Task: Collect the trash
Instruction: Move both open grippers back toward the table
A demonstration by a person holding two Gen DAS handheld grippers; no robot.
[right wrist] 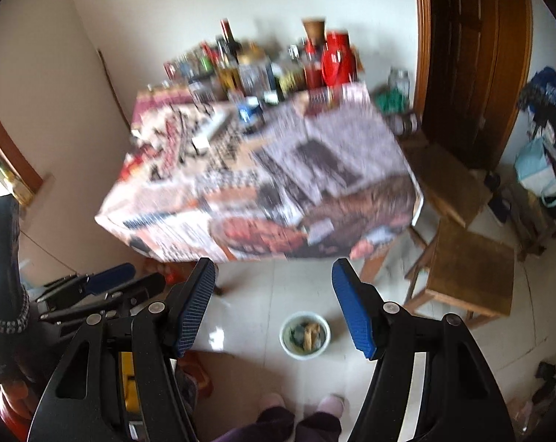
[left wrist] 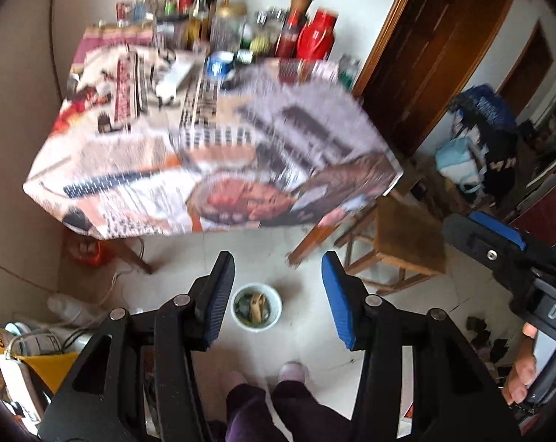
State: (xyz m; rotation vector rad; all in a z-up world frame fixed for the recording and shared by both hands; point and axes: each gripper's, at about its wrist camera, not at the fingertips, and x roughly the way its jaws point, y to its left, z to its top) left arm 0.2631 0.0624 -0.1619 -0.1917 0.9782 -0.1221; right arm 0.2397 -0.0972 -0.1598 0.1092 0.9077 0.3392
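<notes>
left gripper: jaws apart, nothing between them, pointing down at the floor | right gripper: jaws apart, empty | trash bucket: white, on the tiled floor just off the desk's near edge, scraps inside | desk: patterned cloth, bottles along far edge | wooden stool: off near right corner

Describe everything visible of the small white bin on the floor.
The bin is a small round white container, plastic by the look, standing upright and open-topped on the pale tiled floor, between the table and the person's feet. Scraps in green and tan lie inside. Nothing else touches it.
</notes>
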